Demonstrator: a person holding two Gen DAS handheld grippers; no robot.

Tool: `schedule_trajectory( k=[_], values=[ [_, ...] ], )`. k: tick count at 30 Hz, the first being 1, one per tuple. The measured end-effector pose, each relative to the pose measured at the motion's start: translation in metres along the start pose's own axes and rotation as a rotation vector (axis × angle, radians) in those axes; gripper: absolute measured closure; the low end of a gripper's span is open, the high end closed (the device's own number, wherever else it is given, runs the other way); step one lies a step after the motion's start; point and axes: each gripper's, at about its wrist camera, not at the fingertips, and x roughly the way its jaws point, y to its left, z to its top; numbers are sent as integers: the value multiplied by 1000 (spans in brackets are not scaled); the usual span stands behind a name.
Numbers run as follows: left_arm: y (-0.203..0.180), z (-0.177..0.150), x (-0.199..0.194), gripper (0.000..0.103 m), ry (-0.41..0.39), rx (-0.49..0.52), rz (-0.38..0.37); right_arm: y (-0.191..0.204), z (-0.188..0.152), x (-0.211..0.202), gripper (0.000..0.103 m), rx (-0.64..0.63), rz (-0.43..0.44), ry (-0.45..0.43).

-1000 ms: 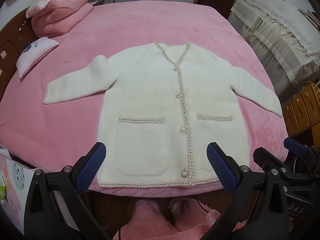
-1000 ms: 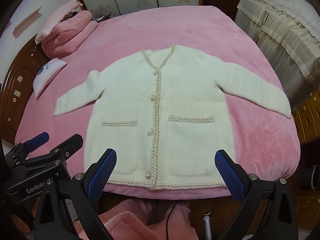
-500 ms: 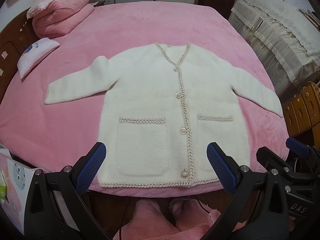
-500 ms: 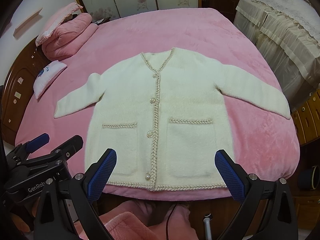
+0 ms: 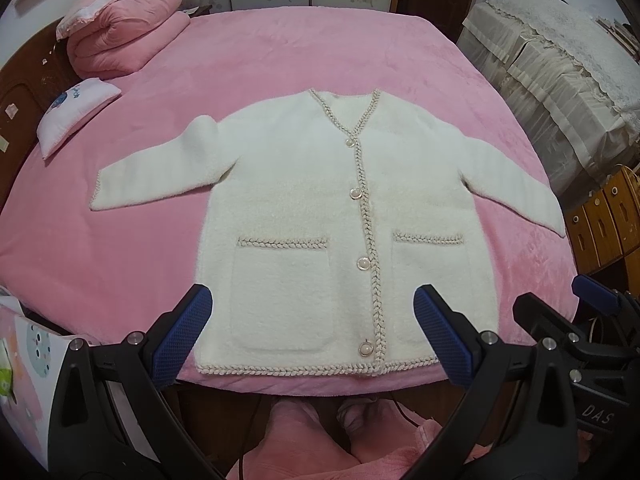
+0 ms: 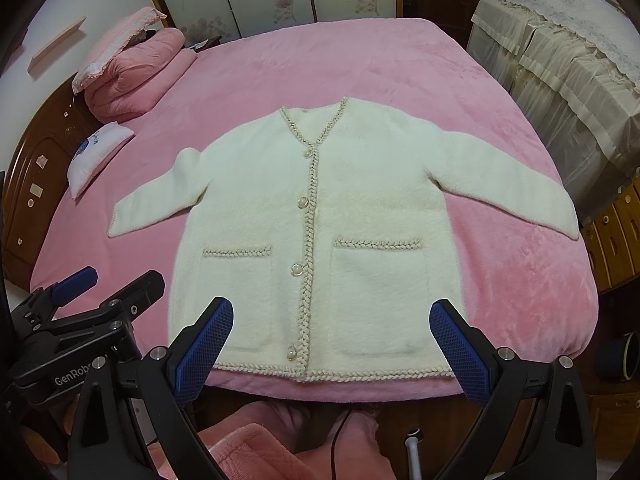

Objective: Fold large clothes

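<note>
Pink bed (image 5: 320, 48) | cardigan (image 5: 320, 200) flat, buttoned | both grippers' fingers apart, empty

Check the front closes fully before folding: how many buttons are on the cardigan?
4, in a line down the cardigan front: below the V-neck, chest, pocket level, near the hem. None appear hidden.
</note>
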Motion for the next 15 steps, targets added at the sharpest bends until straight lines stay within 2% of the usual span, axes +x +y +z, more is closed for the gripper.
schedule_trajectory(
  k=[10,15],
  values=[
    [-12,-3,-6,2,-20,-2,4,-11,2,-6,3,-4,17,-14],
    [-15,1,-9,2,-44,-68,14,-21,7,-9,3,-35,19,-23]
  ],
)
